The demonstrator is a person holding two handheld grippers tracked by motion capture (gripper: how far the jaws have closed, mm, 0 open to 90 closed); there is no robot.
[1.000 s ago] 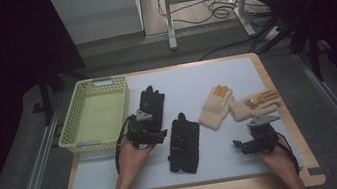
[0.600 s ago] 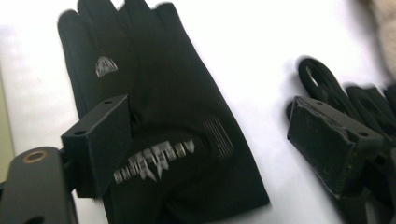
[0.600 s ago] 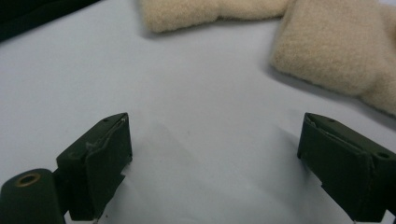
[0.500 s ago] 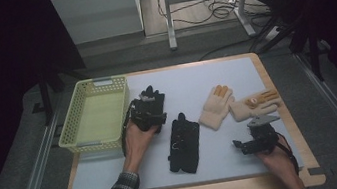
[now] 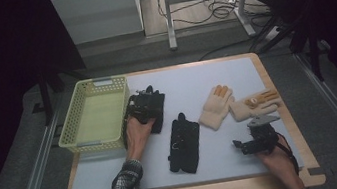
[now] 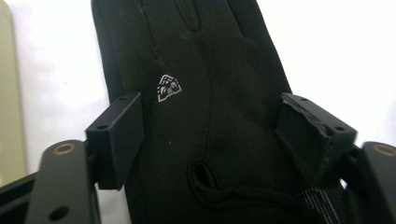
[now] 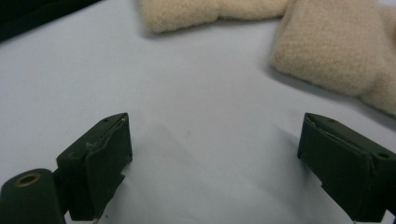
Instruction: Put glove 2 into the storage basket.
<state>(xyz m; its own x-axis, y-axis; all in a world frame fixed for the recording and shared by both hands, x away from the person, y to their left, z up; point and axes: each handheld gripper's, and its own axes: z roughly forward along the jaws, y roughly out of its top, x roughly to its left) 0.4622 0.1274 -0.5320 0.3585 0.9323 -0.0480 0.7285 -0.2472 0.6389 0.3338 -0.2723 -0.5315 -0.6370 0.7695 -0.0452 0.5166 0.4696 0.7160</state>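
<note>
A black glove [image 6: 210,70] with a small white logo lies flat on the pale mat beside the basket, fingers pointing away. My left gripper [image 6: 210,135] is low over its cuff end, jaws straddling the glove; they have just been closing, and the pads stand at its two edges without squeezing it. In the high view, the left gripper [image 5: 140,106] covers part of that glove [image 5: 158,101]. A second black glove [image 5: 184,142] lies at mid-table. My right gripper [image 7: 215,158] rests open on bare mat, nothing between its jaws, just short of two cream gloves [image 7: 210,11] [image 7: 336,46].
A pale yellow mesh basket [image 5: 98,143] stands at the table's left, close beside the left hand. The two cream gloves [image 5: 216,107] [image 5: 256,104] lie at the right, beyond the right gripper [image 5: 241,145]. The mat [image 5: 204,76] sits on a wooden tabletop.
The left hand has moved forward, away from the person, from near the middle black glove onto the black glove beside the basket. The right hand has stayed put.
</note>
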